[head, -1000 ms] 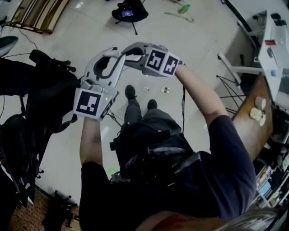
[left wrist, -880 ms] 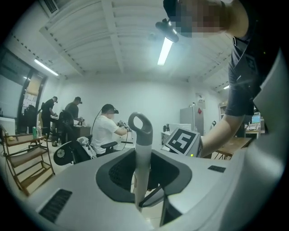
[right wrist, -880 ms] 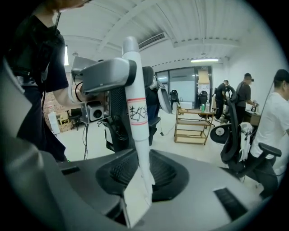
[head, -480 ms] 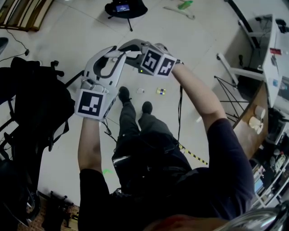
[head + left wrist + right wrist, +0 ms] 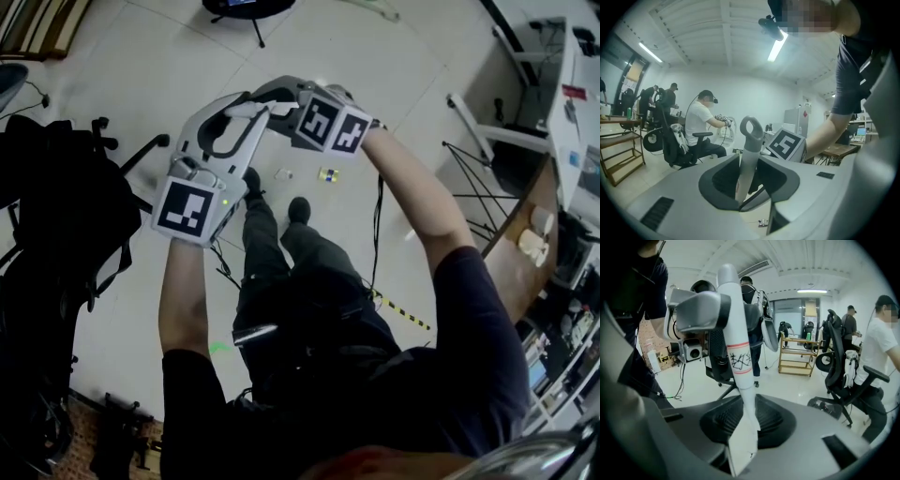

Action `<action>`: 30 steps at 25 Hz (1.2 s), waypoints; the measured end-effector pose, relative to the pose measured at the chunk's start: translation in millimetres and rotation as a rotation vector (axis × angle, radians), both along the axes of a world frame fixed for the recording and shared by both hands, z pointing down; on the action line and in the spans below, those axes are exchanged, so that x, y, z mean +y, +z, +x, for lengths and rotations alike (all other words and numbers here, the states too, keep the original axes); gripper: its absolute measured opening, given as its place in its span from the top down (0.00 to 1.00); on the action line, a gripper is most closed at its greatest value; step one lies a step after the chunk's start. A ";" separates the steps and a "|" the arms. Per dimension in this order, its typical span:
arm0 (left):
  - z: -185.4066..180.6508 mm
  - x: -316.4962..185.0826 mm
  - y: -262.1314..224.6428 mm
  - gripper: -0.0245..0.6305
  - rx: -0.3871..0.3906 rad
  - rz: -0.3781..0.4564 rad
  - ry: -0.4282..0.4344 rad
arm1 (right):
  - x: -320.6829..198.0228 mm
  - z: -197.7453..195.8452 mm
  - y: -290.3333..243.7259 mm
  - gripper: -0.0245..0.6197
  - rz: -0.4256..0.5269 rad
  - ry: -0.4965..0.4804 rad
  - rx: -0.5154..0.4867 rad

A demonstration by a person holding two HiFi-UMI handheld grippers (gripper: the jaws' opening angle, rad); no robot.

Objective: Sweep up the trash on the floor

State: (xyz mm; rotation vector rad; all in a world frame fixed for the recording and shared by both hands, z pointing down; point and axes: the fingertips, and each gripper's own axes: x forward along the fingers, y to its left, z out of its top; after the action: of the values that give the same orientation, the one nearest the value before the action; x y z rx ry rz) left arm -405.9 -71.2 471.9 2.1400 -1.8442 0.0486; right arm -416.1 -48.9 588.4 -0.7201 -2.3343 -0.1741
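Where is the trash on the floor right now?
In the head view, a pale piece and a coloured piece lie side by side on the floor, just ahead of the person's shoes.

The floor (image 5: 394, 56) is pale tile, smooth and glossy, with lamp glare on it. The shoes (image 5: 298, 208) look matt black, and the trousers (image 5: 281, 253) just behind the shoes are dark cloth. Both the left gripper (image 5: 242, 111) and the right gripper (image 5: 267, 94) have matt grey plastic shells. Their marker cubes (image 5: 328, 124) carry flat, matt black-and-white print. The grey handle (image 5: 751, 140) is smooth, dull plastic, and the white handle (image 5: 736, 348) is glossier. Right of the shoes, the desk (image 5: 514, 253) has a brown, wood-like top.
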 end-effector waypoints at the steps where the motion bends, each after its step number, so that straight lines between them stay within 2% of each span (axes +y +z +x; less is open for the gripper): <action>1: 5.6 1.7 0.0 0.79 0.012 -0.001 0.007 | 1.3 4.7 -0.4 0.81 -0.006 0.011 0.001; 3: 15.1 4.7 0.4 0.79 0.046 -0.002 0.015 | 3.5 12.8 -0.4 0.81 -0.004 0.021 0.005; 7: 32.1 7.7 0.4 0.77 0.165 0.006 -0.013 | 5.8 26.8 0.3 0.81 -0.011 0.053 0.006; 10: 49.8 8.2 -0.1 0.76 0.214 0.009 -0.028 | 5.6 42.3 -0.5 0.81 -0.016 0.079 0.007; 15: 98.7 6.9 2.8 0.75 0.220 -0.005 0.030 | 2.7 82.4 0.9 0.80 -0.012 0.123 0.020; 20: 137.7 0.5 4.0 0.75 0.233 -0.026 0.075 | -3.5 117.6 1.4 0.80 -0.051 0.192 0.026; 27: 188.8 9.7 11.9 0.75 0.230 -0.063 0.062 | 6.4 167.2 8.3 0.80 -0.030 0.146 0.051; 30: 210.6 14.7 12.4 0.74 0.279 -0.081 0.068 | 10.5 187.0 8.8 0.80 -0.037 0.157 0.059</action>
State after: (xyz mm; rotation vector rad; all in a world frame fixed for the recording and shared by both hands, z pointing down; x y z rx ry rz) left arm -195.3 -56.5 484.3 2.0362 -1.5843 -0.1497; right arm -229.1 -38.5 597.2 -0.5496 -2.3306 -0.0393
